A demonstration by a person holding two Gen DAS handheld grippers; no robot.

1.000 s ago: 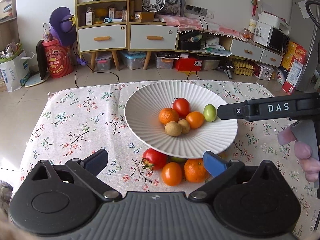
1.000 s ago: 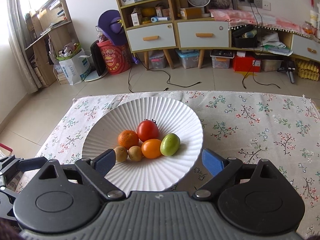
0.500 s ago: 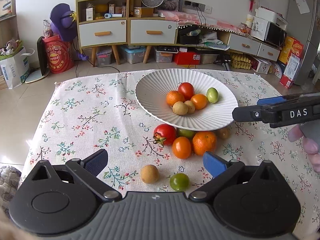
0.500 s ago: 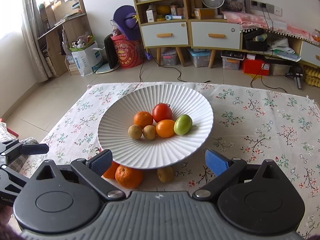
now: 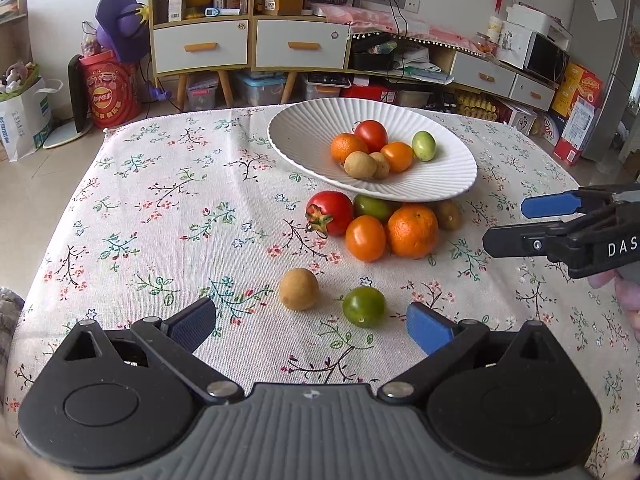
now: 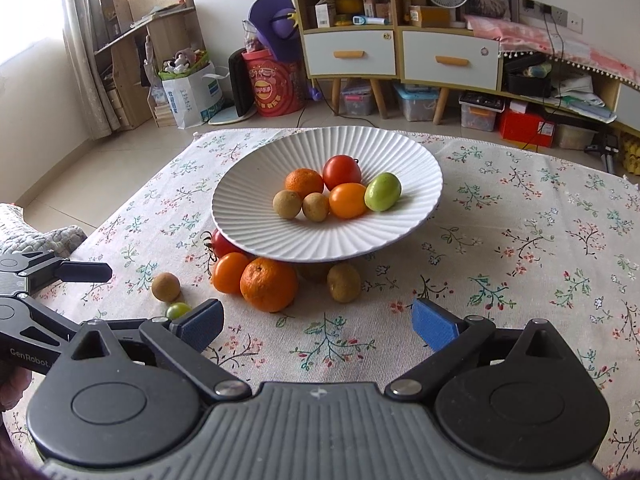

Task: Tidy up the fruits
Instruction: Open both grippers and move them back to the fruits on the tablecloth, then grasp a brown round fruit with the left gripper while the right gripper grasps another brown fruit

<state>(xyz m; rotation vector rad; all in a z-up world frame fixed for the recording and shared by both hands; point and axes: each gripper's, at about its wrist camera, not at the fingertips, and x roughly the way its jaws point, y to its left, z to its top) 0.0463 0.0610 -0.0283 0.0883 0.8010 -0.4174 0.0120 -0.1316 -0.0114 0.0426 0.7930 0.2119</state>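
Note:
A white ribbed plate (image 5: pixel 304 136) (image 6: pixel 256 176) holds several fruits: a red tomato, oranges, two brown longans and a green fruit (image 5: pixel 423 145). In front of it on the floral cloth lie a red tomato (image 5: pixel 330 212), an orange tomato (image 5: pixel 365 237), a mandarin (image 5: pixel 413 230) (image 6: pixel 269 284), a green tomato partly under the plate rim, a brown fruit (image 6: pixel 343 282), a longan (image 5: pixel 298 289) (image 6: pixel 165 286) and a small green tomato (image 5: pixel 363 306) (image 6: pixel 178 310). My left gripper (image 5: pixel 310 326) is open and empty just before the nearest two. My right gripper (image 6: pixel 318 326) is open and empty, near the mandarin.
The cloth covers a low table (image 5: pixel 160 208) with its edges at the left and far side. Behind it stand drawer cabinets (image 5: pixel 248 44), shelves, a red bin (image 5: pixel 108 88), boxes and floor clutter. The right gripper's fingers show at the right of the left wrist view (image 5: pixel 548 204).
Both grippers have pulled back and up from the plate, so the loose fruits in front of it have come into view. Both stayed open. The fruits have not moved.

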